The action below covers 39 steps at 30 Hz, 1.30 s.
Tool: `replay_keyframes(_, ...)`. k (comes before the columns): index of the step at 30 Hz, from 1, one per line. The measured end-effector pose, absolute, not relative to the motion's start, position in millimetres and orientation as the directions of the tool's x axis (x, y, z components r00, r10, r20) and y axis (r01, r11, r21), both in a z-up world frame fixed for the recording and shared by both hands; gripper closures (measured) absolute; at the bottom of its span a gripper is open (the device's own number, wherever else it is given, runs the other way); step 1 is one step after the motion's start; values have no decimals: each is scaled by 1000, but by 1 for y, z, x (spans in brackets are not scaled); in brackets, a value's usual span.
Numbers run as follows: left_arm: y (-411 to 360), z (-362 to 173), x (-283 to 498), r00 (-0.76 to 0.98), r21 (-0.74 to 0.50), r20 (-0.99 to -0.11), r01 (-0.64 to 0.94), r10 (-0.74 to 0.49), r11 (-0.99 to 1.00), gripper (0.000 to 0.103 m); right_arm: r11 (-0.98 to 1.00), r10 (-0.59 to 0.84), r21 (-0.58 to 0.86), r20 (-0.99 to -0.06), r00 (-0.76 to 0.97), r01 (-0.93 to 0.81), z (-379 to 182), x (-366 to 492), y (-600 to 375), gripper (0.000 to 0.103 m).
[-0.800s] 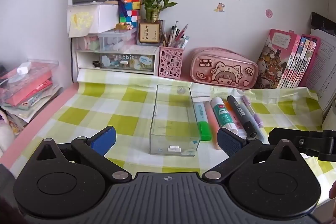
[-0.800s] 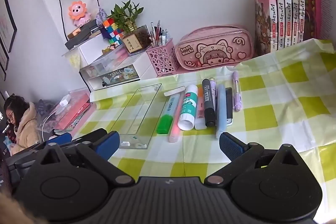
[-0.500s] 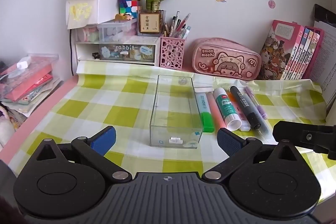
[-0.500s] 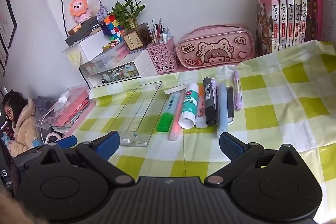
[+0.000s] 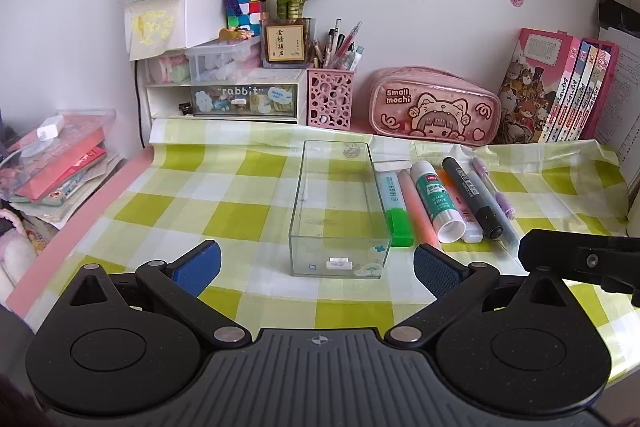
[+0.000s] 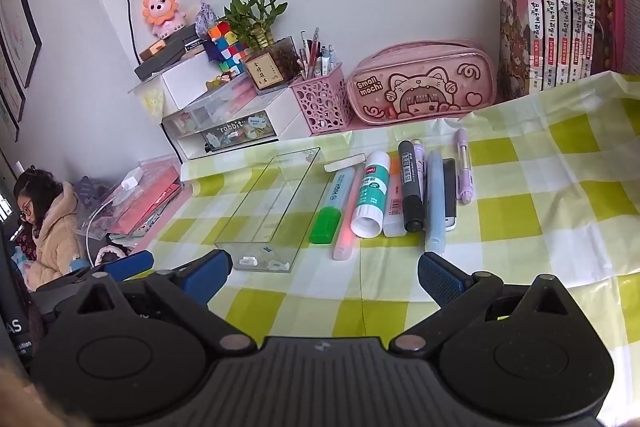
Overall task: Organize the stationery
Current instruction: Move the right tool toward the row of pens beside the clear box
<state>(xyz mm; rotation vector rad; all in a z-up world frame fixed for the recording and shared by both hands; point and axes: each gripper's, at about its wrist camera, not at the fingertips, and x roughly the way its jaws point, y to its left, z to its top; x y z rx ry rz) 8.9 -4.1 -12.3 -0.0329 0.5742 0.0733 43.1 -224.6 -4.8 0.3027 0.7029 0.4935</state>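
Both the left gripper [image 5: 317,262] and right gripper [image 6: 324,269] hang wide and empty near the clear box [image 5: 337,211], so I'd drop the right one squarely over the green-capped highlighter [image 6: 332,205] lying just beside it.

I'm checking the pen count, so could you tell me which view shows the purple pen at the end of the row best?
The right wrist view: the purple pen lies fully visible, apart from its neighbours. In the left wrist view the same pen is foreshortened and partly hidden behind the black marker.
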Motion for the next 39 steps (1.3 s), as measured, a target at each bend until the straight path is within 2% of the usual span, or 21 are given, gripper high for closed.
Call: replay_keyframes(39, -13, -18, 10, 830, 28, -552, -77, 79, 997, 5, 856, 511, 396, -543, 667, -334, -5, 43, -219, 6)
